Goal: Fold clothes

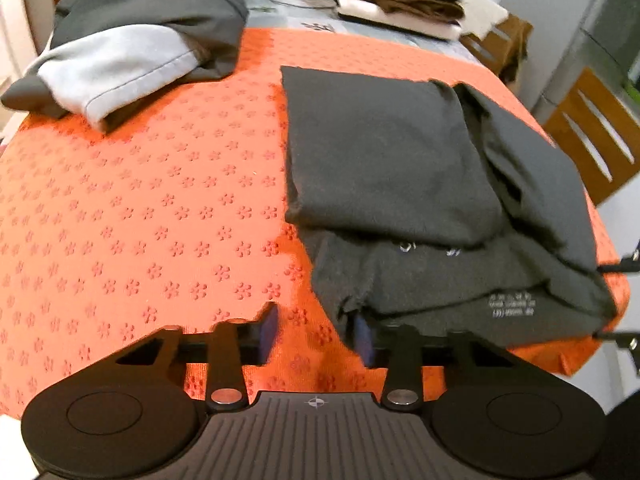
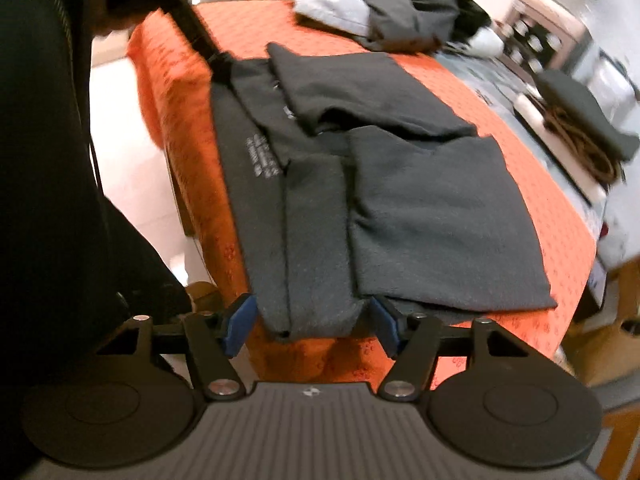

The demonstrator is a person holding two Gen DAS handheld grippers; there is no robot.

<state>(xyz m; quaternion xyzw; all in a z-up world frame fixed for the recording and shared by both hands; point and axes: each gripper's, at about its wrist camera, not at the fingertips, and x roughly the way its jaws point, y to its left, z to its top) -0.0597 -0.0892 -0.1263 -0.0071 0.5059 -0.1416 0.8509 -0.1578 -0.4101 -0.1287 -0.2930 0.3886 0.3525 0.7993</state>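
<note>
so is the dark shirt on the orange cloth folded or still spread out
Partly folded: the dark shirt has both sides turned in over its middle, and it lies long across the orange cloth.

Tablecloth: orange, with a repeating darker red flower pattern. Partly folded garment: dark charcoal grey, small white print near one edge. Clothes pile: dark grey and pale blue-grey. Gripper pads: blue.

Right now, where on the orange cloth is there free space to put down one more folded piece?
Free: the orange cloth between the dark shirt and the grey-and-black heap, reaching the near edge. Crowded: the far end, with the folded stack.
</note>
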